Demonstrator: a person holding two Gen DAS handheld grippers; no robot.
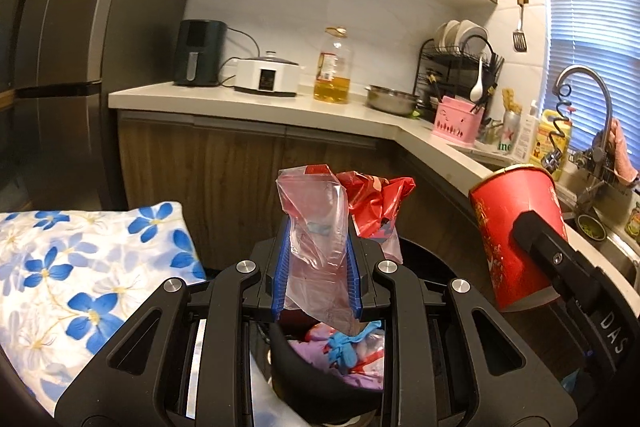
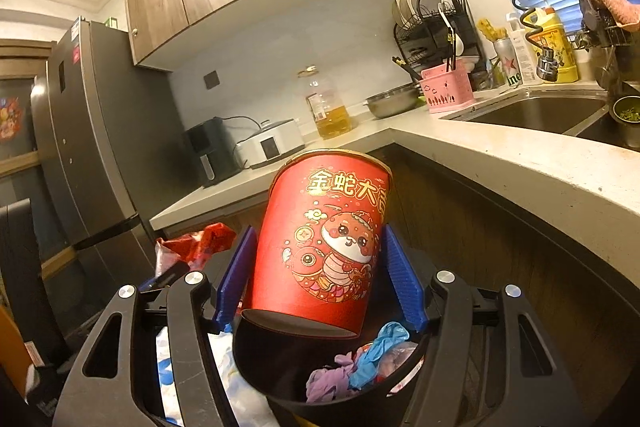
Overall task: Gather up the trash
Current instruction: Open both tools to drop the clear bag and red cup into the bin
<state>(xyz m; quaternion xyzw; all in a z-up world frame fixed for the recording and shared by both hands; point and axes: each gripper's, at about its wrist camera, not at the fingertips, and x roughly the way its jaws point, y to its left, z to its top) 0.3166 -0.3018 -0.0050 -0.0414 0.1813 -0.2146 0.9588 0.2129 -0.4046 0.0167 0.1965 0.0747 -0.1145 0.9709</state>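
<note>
- Red paper cup (image 2: 320,247) sits between the blue pads (image 2: 404,283) of the right gripper (image 2: 320,279). The pads press its two sides, so that claw is pinching the cup.
- The cup is up in the air, tipped a little toward 1 o'clock, right above the black trash bin (image 2: 340,387).
- Clear plastic bag (image 1: 316,239) is pinched in the left gripper (image 1: 318,267). Its blue pads (image 1: 282,267) squeeze the bag in the middle, and the top of the bag sticks up toward 12 o'clock.
- A crumpled red bag (image 1: 376,203) pokes up just behind the clear one, at about 1 o'clock. I cannot tell if the claw holds it too.
- Inside the bin lie purple gloves (image 2: 324,375) and a blue glove (image 2: 380,347).
- A flowered cloth (image 1: 80,267) lies at 9 o'clock of the bin.
- I think the cup is light and a bit stiff, but a hard squeeze could dent it. Holding it low on the sides looks best.
- I think the bags are very light, soft and slippery. They could slide out, so grab a bunched-up part.
- The white counter (image 2: 520,171) is close at 3 o'clock, so the cup could bump it.
</note>
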